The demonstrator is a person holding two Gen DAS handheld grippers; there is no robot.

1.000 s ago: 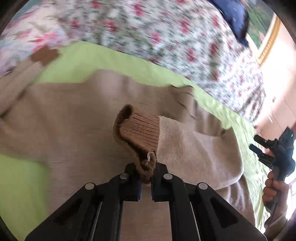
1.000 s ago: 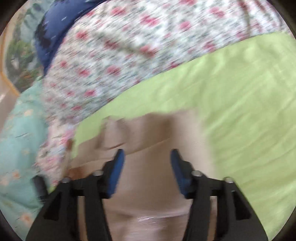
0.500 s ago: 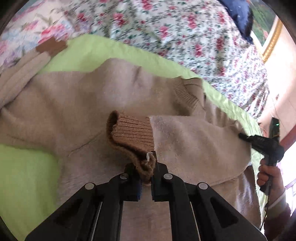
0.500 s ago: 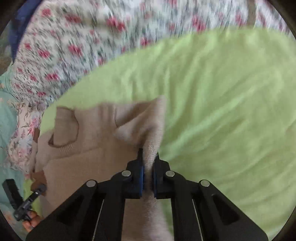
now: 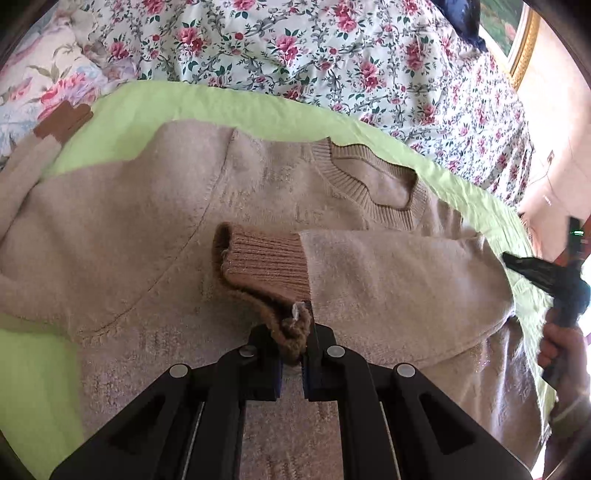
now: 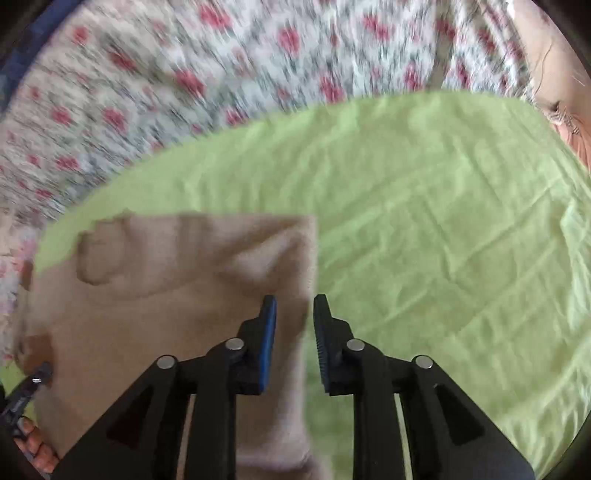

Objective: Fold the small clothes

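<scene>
A beige knit sweater lies flat on a light green sheet, its ribbed collar at the far side. My left gripper is shut on the brown ribbed cuff of one sleeve, which is folded across the sweater's chest. My right gripper is open and empty, just above the sweater's folded right edge. It also shows at the right of the left wrist view. The other sleeve's brown cuff lies at the far left.
A floral quilt lies bunched beyond the green sheet. A dark blue cloth and a gold picture frame are at the far right. Open green sheet stretches right of the sweater.
My right gripper has let go of the sweater's folded edge and opened. My left gripper has brought the sleeve cuff lower onto the sweater's chest and stays shut on it.
</scene>
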